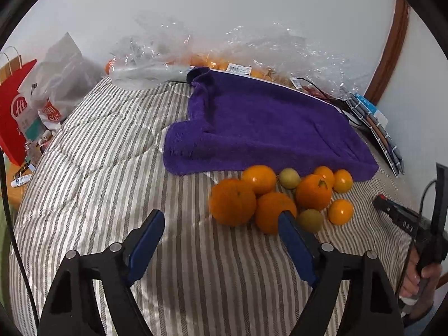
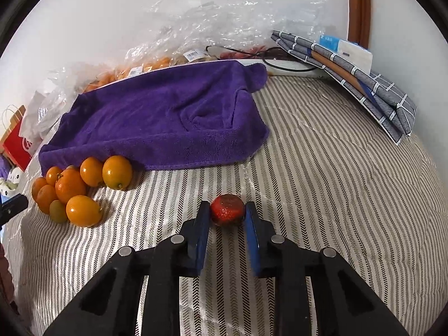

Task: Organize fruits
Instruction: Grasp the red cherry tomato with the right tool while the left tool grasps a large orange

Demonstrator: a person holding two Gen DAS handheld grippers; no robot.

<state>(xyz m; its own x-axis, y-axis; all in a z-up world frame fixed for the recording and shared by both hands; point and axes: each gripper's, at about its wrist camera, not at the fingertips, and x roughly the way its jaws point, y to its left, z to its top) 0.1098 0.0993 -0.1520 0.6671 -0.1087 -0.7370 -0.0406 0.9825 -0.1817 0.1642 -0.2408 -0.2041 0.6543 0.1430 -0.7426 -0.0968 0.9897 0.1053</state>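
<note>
The right gripper [image 2: 227, 210] points forward and downward, its two blue pads [image 2: 202, 232] pressed against either side of a small red fruit [image 2: 227, 209]. The left gripper [image 1: 221, 224] tilts down likewise, its blue fingers [image 1: 145, 240] spread wide with nothing between them. In the left wrist view, a hand [image 1: 420, 280] grasps the right gripper's handle.

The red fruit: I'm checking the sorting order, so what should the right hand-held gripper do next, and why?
Probably lift the red fruit straight up. The right hand-held gripper is shut on it, it still rests on the striped bedspread, and it lies apart from the oranges.
</note>
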